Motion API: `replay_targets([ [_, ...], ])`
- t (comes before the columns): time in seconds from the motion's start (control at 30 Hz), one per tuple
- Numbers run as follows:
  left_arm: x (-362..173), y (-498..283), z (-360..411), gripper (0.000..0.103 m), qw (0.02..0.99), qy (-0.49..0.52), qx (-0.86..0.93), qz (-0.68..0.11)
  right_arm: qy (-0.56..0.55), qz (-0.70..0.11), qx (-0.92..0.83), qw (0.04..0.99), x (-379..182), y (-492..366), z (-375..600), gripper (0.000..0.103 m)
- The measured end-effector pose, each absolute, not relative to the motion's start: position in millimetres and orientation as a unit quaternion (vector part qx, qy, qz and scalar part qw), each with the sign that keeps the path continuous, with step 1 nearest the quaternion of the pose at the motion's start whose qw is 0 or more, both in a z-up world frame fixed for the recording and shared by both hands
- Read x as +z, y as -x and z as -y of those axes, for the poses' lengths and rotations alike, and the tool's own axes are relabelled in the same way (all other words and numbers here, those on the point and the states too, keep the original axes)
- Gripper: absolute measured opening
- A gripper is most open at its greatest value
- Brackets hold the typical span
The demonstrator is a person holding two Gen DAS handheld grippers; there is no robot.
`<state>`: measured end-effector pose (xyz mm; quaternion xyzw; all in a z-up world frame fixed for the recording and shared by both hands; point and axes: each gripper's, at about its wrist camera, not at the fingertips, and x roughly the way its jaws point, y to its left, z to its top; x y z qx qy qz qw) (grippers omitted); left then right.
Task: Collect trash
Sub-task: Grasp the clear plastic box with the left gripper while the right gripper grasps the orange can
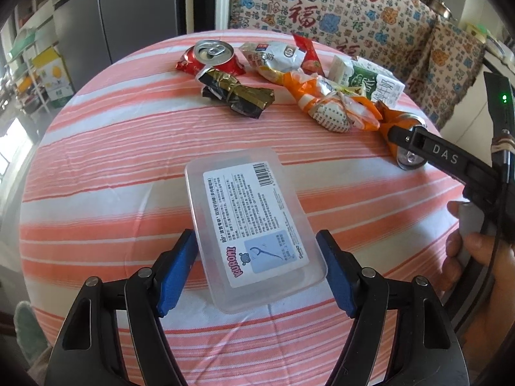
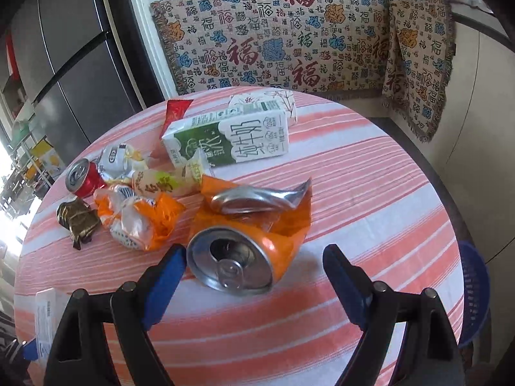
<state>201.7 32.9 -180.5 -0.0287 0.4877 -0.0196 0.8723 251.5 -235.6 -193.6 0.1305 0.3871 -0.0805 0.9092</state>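
The crushed orange can lay on its side on the striped tablecloth, its opened top facing your right gripper. That gripper's blue pads stood wide apart; the can sat between them, close to the pad at nine o'clock and clear of the one at three o'clock, gripped by neither. Just beyond the can, at twelve o'clock, lay an orange wrapper with a silver lining. Past that lay the green-and-white milk carton. At ten o'clock from the can sat a bundle of orange and white wrappers, then a dark gold wrapper and a red can.

Your left gripper held its jaws apart around the near end of a clear plastic box with a printed label. Whether the pads touched its sides could not be told. At three o'clock your hand gripped the other tool's handle. A blue basket stood off the table's edge at three o'clock.
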Motion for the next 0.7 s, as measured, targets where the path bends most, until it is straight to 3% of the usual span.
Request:
replay_targets([
  [0.03, -180, -202, -32, 0.073, 0.873, 0.024, -0.019, -0.487, -0.133, -0.386, -0.069, 0.91, -194, -252, 237, 0.086],
  [0.1, -179, -201, -31, 0.071, 0.873, 0.026, -0.025, -0.486, -0.136, -0.388, -0.046, 0.91, -195, -253, 241, 0.07],
  [0.47, -170, -187, -19, 0.07, 0.877, 0.032, -0.064, -0.476, -0.093, -0.366, 0.017, 0.926, -185, -201, 267, 0.067],
  [0.6, -179, -184, -19, 0.071, 0.87, 0.031, -0.065, -0.487, -0.086, -0.392, 0.031, 0.916, -197, -191, 278, 0.066],
  [0.7, -178, -184, -18, 0.076, 0.869, 0.038, -0.063, -0.489, -0.09, -0.39, 0.02, 0.916, -201, -189, 287, 0.072],
])
